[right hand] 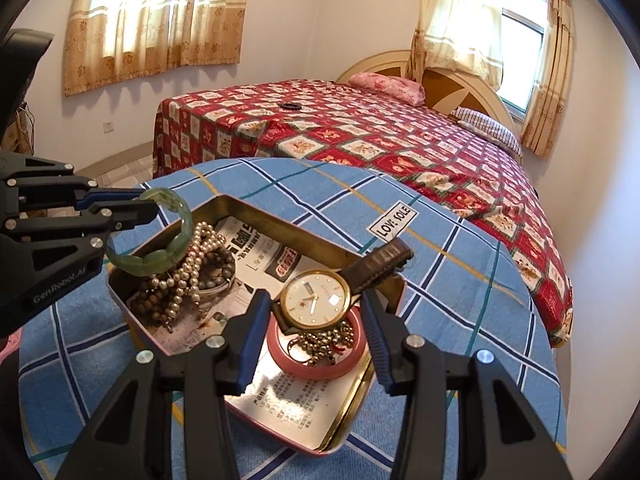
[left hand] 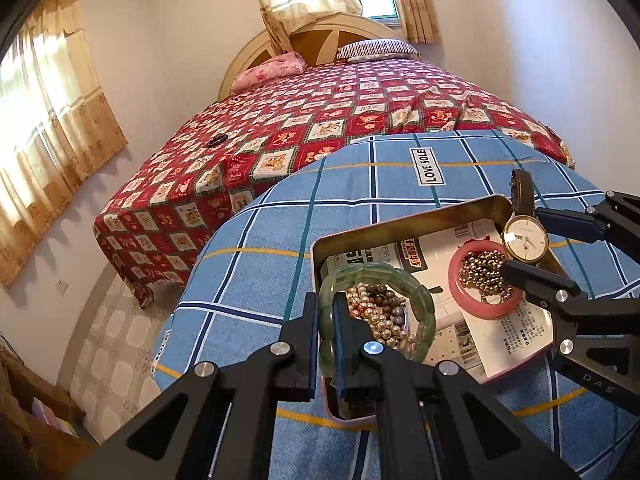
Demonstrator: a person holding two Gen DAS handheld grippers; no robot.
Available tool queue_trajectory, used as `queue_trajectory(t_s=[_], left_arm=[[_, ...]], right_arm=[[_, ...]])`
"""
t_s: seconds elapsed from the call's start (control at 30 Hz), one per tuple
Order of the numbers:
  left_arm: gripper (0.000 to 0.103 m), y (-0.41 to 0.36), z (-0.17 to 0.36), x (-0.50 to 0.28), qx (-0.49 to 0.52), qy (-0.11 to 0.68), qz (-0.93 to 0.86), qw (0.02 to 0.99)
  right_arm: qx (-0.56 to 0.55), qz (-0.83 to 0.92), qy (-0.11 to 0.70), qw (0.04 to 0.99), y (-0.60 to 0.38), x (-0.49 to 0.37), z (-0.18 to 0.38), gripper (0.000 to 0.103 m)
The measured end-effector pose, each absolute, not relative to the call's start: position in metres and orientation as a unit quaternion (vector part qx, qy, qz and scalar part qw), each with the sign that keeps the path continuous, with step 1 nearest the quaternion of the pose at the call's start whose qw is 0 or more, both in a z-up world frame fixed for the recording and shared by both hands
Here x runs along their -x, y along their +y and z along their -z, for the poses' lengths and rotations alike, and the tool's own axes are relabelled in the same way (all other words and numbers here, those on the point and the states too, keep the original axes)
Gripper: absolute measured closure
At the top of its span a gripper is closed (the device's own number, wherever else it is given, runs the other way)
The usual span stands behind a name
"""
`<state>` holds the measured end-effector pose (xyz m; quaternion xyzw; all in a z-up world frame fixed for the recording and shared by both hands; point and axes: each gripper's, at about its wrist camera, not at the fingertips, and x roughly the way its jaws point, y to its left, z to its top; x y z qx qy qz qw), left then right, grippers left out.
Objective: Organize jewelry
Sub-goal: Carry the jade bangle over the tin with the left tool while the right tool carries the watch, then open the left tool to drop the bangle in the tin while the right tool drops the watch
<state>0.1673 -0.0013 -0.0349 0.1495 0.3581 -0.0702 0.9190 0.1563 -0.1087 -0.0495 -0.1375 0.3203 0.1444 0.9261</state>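
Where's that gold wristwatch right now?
The wristwatch is held between the right gripper's fingers, over the open tin, just above the pink bangle with the beaded chain inside.

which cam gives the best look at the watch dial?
Right wrist: the watch sits centred between the right gripper pads, dial facing the camera. Left wrist shows it smaller, near the frame's right edge.

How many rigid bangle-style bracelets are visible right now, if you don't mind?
2: green bangle held by the left gripper above the tin; pink bangle lying inside it. Beads may hide others.
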Motion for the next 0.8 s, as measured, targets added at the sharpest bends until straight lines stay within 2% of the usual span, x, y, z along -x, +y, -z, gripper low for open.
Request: queue_trajectory(t_s=[0.4, 0.5, 0.53, 0.57, 0.6, 0.63, 0.67, 0.8], left_arm=[[0.095, 0.000, 0.043, -0.172, -0.141, 0.369, 0.070, 0.916], [0.088, 0.000, 0.043, -0.172, -0.133, 0.374, 0.075, 0.915], [0.079, 0.000, 0.041, -0.169, -0.128, 0.369, 0.076, 0.918], [0.058, 0.001, 0.039, -0.167, -0.127, 0.362, 0.071, 0.921], [0.045, 0.002, 0.035, -0.163, -0.126, 0.351, 0.062, 0.926], [0.025, 0.003, 0.031, -0.158, -0.126, 0.337, 0.053, 0.932], [0.021, 0.005, 0.026, -0.153, -0.123, 0.323, 0.050, 0.937], [0.021, 0.012, 0.015, -0.144, -0.111, 0.315, 0.051, 0.941]], right_arm=[[0.144, -0.141, 0.335, 0.921, -0.109, -0.162, 0.059, 0.054], [0.145, -0.138, 0.334, 0.921, -0.111, -0.161, 0.060, 0.053], [0.145, -0.134, 0.331, 0.923, -0.112, -0.160, 0.059, 0.050], [0.143, -0.133, 0.329, 0.924, -0.113, -0.158, 0.057, 0.044], [0.141, -0.132, 0.327, 0.925, -0.114, -0.157, 0.056, 0.042], [0.139, -0.130, 0.324, 0.927, -0.116, -0.155, 0.054, 0.041], [0.137, -0.127, 0.323, 0.928, -0.118, -0.153, 0.052, 0.041], [0.127, -0.112, 0.313, 0.935, -0.125, -0.147, 0.043, 0.035]])
